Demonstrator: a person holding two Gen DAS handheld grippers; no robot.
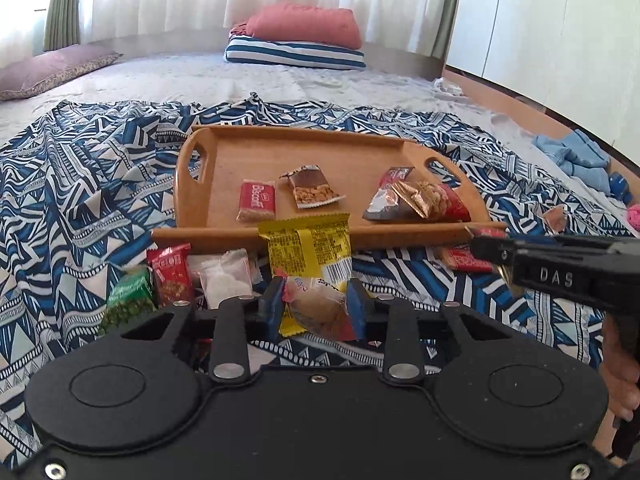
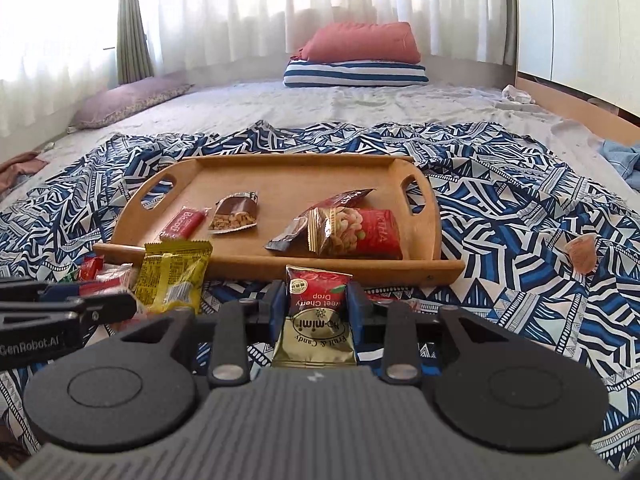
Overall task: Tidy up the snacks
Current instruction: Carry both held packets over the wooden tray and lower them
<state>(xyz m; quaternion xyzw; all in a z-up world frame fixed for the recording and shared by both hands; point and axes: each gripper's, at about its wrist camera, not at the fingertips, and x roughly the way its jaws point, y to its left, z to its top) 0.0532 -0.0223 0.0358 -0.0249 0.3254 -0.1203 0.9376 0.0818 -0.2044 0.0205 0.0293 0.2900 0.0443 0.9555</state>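
The left hand-held gripper (image 1: pixel 316 300) pinches a yellow snack packet (image 1: pixel 306 252) and the right hand-held gripper (image 2: pixel 318 304) clamps a cherry-drop candy pouch (image 2: pixel 316 316), both seemingly just off the bed before the wooden tray (image 2: pixel 434 270).

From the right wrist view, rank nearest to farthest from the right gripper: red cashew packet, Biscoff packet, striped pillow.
From the right gripper, shut on a cherry candy packet:
1. Red cashew packet, on the tray's near right part.
2. Biscoff packet, tray's left.
3. Striped pillow, far end of the bed.
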